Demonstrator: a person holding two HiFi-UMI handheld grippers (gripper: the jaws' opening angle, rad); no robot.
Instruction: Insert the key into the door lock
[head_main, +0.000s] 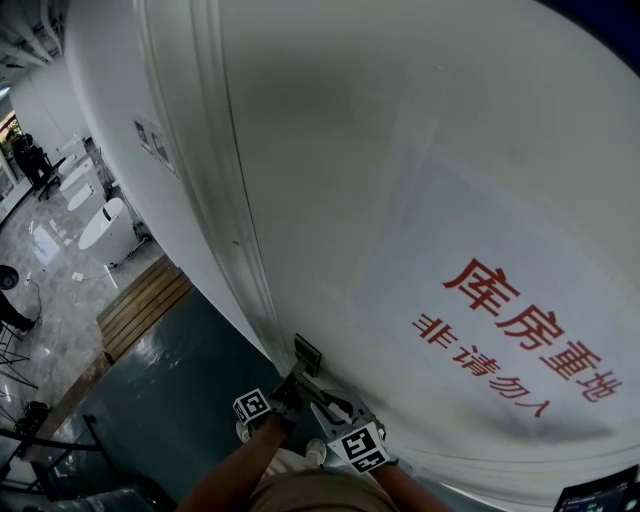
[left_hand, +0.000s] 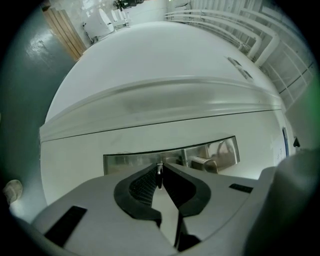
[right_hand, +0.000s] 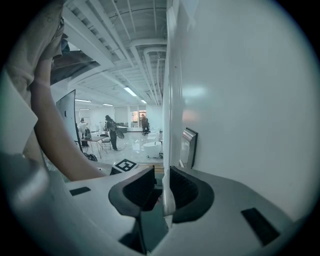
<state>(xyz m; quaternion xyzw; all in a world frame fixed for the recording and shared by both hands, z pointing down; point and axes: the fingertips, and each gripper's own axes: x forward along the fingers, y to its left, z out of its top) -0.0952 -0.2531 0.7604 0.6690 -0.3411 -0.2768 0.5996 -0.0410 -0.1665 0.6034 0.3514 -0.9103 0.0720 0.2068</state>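
Key (left_hand: 159, 179), probably, in left claw (left_hand: 159, 167); head view blind

left gripper (left_hand: 160, 169) level, jaws tight together; right gripper (right_hand: 160, 175) angled downward, jaws slightly apart

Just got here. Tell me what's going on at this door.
A person stands at a white door with a gripper in each hand. The left gripper is shut on a thin metal key, held level and aimed at the metal lock plate on the door. Whether the tip is in the lock cannot be told. The right gripper is beside the door with its jaws apart, gripping nothing I can make out.
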